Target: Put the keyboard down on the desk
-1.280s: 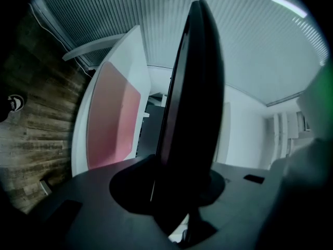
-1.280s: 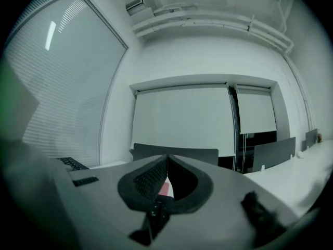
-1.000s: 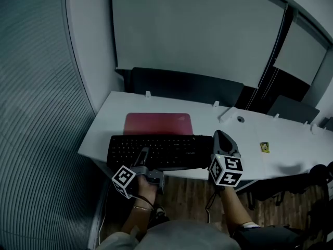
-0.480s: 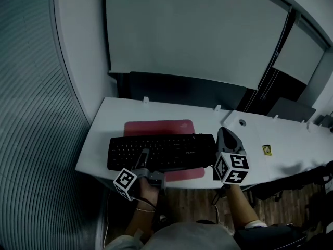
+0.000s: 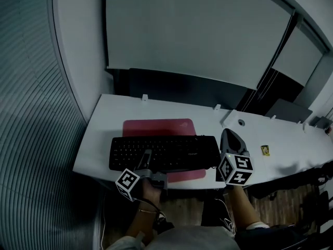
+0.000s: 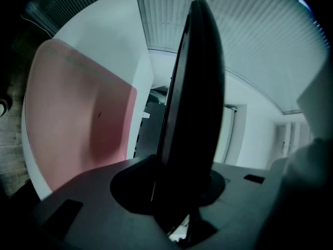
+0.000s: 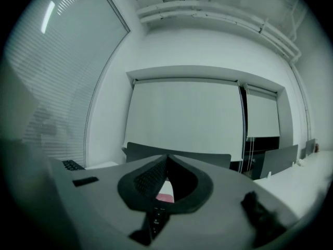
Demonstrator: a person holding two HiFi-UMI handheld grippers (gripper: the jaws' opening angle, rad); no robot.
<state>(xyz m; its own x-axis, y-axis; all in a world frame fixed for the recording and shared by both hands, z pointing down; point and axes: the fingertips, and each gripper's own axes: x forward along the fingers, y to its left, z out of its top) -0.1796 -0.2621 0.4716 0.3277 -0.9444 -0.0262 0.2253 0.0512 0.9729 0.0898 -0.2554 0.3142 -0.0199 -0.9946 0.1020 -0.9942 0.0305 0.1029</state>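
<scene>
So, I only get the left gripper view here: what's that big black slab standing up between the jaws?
Observer: A black keyboard, seen edge-on. The head view shows its rows of keys.
Operator: And the pink patch beside it?
Observer: A red mat on a white desk. The keyboard is over the mat's near half.
Operator: Is the other gripper helping?
Observer: The right gripper is at the keyboard's right end, its jaws together with nothing between them.
</scene>
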